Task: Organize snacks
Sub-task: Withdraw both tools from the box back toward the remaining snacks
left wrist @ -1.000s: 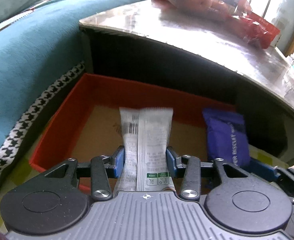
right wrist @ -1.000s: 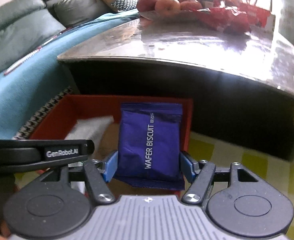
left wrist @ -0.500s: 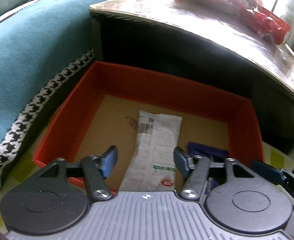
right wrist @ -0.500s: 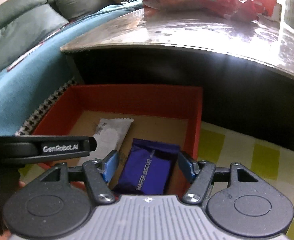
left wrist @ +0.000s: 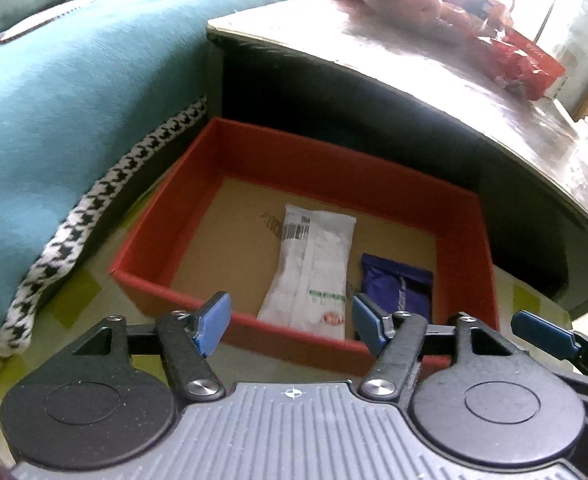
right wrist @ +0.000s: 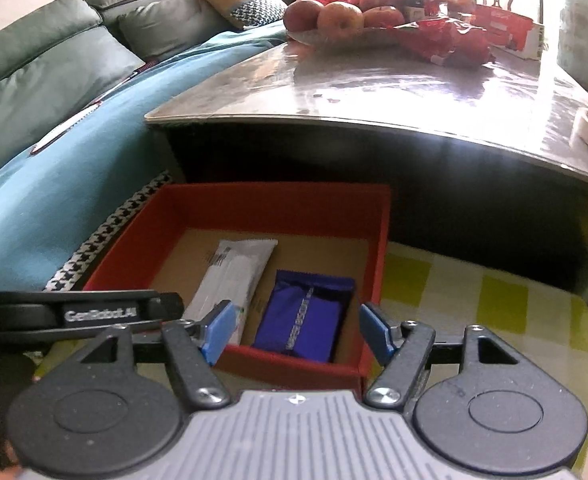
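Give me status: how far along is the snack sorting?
Done: white pack and purple wafer pack lie flat, side by side in the red box. In hand: nothing; left hand-held gripper and right hand-held gripper are open. Left: possibly the red packs on the table.

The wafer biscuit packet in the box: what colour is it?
Purple wafer biscuit packet, with white lettering, clearest in the right wrist view, lying in the red box.

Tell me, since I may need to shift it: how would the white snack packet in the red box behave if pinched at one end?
The white snack packet looks like thin crinkled film, so it would probably droop. It lies flat in the red box, so it seems light, perhaps slippery.
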The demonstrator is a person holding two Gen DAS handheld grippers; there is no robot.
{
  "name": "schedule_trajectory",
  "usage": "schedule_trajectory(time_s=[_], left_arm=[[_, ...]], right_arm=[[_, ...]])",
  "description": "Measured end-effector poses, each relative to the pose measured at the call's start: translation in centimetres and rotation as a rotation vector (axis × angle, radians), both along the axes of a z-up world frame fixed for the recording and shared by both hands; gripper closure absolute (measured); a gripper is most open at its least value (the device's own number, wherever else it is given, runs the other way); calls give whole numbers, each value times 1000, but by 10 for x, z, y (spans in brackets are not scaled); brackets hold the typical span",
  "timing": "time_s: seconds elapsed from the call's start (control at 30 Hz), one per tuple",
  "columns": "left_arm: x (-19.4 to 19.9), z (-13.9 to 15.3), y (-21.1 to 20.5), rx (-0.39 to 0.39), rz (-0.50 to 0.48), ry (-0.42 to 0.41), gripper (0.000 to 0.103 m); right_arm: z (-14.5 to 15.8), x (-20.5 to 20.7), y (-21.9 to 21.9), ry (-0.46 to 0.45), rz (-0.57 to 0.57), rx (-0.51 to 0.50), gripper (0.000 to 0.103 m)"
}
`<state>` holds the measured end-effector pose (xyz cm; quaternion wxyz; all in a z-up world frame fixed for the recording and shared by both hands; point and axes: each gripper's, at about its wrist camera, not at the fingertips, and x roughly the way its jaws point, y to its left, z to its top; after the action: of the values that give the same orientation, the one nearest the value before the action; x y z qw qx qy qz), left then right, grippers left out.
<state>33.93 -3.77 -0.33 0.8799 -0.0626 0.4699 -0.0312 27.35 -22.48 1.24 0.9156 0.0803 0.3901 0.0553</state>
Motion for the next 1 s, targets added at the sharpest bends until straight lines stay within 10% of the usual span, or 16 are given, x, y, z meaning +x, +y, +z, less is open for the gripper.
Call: schedule_trajectory(time_s=[1.0], left_arm=[[-102,-49,42,-94,38,252,23]], right_arm=[[-28,-111,17,134,131,-20,30]])
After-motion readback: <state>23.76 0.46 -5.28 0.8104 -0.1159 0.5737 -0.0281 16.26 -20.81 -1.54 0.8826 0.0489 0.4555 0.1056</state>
